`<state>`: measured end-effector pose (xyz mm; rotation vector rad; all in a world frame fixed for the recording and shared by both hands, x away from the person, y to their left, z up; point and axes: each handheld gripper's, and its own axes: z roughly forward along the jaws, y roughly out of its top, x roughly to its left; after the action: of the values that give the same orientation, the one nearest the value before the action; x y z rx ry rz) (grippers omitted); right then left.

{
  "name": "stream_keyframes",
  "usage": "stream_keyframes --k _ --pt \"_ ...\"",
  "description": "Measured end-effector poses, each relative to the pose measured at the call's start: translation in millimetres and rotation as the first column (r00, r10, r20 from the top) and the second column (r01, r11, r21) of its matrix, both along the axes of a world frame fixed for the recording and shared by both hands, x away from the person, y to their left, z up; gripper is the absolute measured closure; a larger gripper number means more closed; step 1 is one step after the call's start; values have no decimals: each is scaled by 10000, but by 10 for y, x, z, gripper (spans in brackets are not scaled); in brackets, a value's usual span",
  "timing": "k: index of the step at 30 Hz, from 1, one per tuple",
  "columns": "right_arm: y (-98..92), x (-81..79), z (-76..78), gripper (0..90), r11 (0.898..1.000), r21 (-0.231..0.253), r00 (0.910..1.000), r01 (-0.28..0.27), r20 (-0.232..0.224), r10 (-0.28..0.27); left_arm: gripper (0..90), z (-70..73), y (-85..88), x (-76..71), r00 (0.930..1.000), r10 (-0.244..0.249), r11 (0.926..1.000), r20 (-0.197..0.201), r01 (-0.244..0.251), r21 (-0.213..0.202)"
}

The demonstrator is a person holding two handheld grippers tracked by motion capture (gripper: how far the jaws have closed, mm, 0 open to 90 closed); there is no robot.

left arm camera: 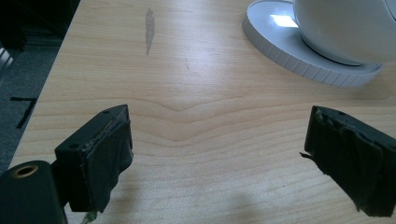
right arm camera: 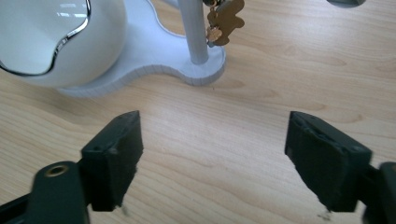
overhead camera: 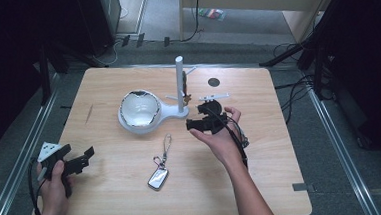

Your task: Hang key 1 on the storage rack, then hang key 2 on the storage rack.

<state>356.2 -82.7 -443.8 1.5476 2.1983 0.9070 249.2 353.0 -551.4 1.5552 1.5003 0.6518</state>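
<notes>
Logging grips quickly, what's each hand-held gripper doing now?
Left hand-held gripper: open, holding nothing.
Right hand-held gripper: open, nothing between its jaws.

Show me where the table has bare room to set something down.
Bare wood runs along the left side, between the left gripper and the bowl. The near right corner, right of the keychain and the right forearm, is free too, as is the far left corner. It is crowded mid-table, around the bowl, the white stand and the right gripper.
</notes>
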Motion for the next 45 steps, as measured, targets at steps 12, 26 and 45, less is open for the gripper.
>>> stream_keyframes --k 12,26,45 --pt "175 -150 -139 198 9981 -600 9976 135 -669 -175 80 0 -1 2 10000 -13 10000 11 13 8" --pt "381 -287 -306 247 9971 -755 9933 -117 -1155 29 81 0 -1 3 10000 -8 10000 13 8 12" --pt "799 -382 -516 419 9933 -767 9763 -869 -2051 696 81 1 0 2 10000 -2 10000 7 2 4"
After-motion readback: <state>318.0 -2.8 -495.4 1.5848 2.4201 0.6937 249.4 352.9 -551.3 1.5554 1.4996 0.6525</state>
